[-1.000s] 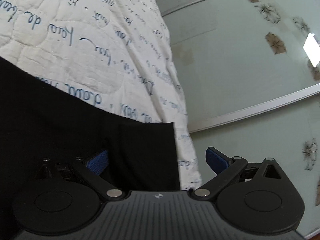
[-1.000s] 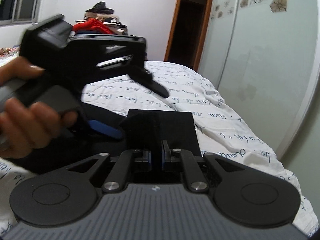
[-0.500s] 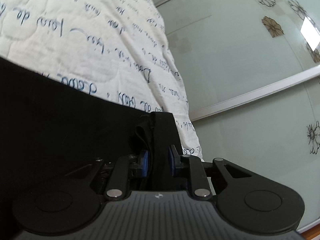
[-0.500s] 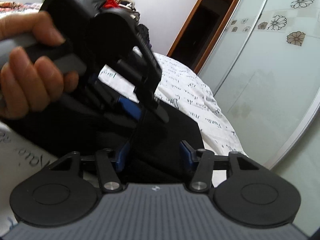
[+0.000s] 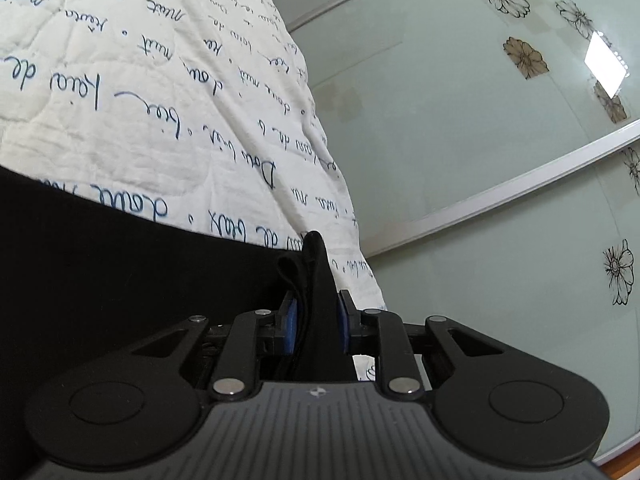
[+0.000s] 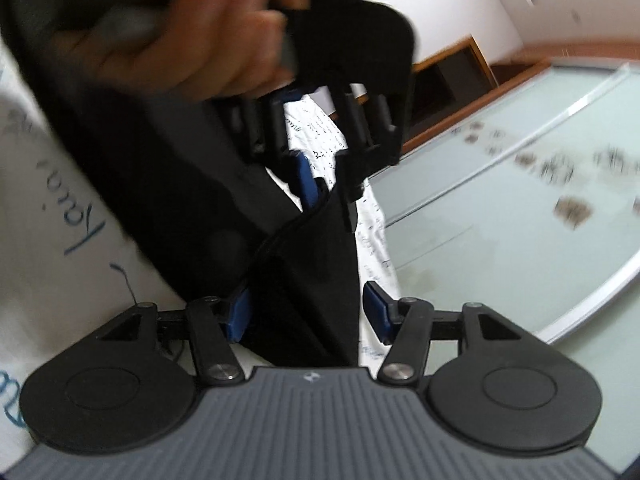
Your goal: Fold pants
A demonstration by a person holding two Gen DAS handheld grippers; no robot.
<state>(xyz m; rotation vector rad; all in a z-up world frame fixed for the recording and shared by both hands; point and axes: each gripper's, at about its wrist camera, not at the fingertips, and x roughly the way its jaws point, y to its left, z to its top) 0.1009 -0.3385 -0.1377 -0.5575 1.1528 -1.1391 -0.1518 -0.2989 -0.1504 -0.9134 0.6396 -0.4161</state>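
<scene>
The left gripper [image 5: 315, 326] is clamped on a bunched corner of the black pants [image 5: 120, 280], its blue pads [image 5: 289, 322] pressing the fabric from both sides so that a small tuft pokes up between them. Pinching the gathered layers together probably keeps them aligned while the corner is carried. In the right wrist view the same tool appears from outside, gripped by the person's left hand [image 6: 192, 44], with the cloth hanging down from its fingers.

The right gripper [image 6: 306, 314] stands wide apart, its pads [image 6: 376, 312] on either side of that hanging strip without pressing it. Whether the fabric brushes the left-hand pad cannot be told through the blur. It looks placed to take a second hold lower down the same edge, which would let both tools lift and lay the fold evenly.

Beyond the grippers, the rest of the pants lies dark and flat across the white quilted bedspread [image 5: 132, 92] printed with blue handwriting. The bed gives a broad soft surface for the fold. Farther off, a frosted wardrobe door [image 5: 460, 120] with flower decals rises beside the bed, and a wooden doorway [image 6: 444, 84] shows behind it.
</scene>
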